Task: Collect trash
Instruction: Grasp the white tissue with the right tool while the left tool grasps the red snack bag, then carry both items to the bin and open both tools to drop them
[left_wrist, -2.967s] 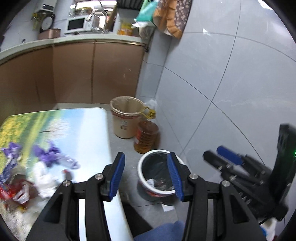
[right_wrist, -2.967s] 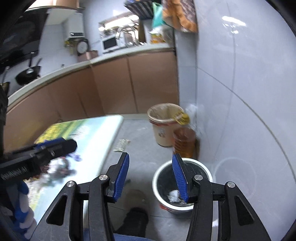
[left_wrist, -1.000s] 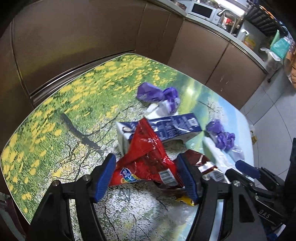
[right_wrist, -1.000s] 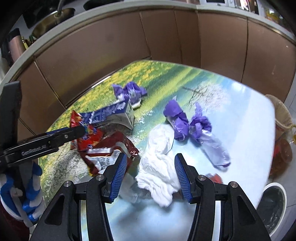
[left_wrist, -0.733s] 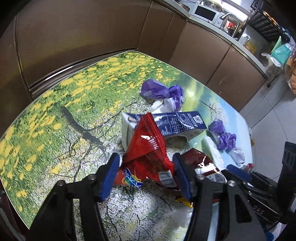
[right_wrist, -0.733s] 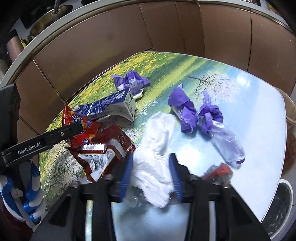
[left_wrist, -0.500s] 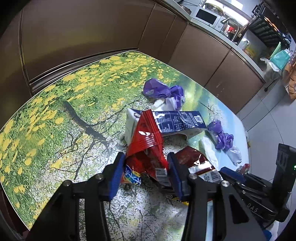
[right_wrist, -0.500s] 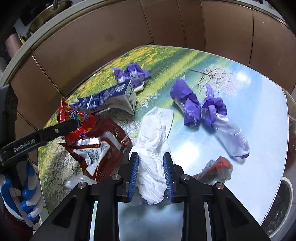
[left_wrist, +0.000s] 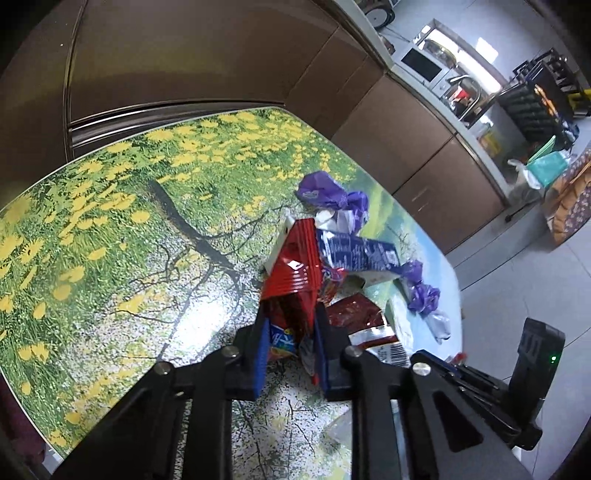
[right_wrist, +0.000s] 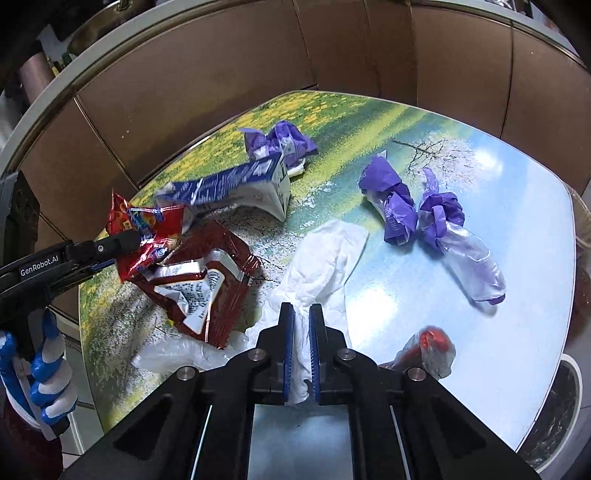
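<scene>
Your left gripper (left_wrist: 291, 350), lettered "GenRobot.AI" on its arm, is clenched on a crinkled red snack bag (left_wrist: 295, 273) standing up between its fingers. Your right gripper (right_wrist: 299, 336) pinches a crumpled white tissue (right_wrist: 325, 258) that trails ahead of its fingers. Beyond the left fingers lies a flattened blue carton (right_wrist: 236, 184), its print too blurred to read. Right of the right fingers, a white-rimmed bin (right_wrist: 554, 417) probably holds a dark liner.

On the bench (right_wrist: 524, 206): three purple wrappers (right_wrist: 280, 142) (right_wrist: 388, 199) (right_wrist: 443, 214), two red snack bags (right_wrist: 147, 225) (right_wrist: 207, 280), one blue-and-white carton (right_wrist: 240, 184), one white tissue (right_wrist: 325, 258), one clear bag with a red item (right_wrist: 424, 347). Two claws (left_wrist: 291, 354) (right_wrist: 300, 354).
</scene>
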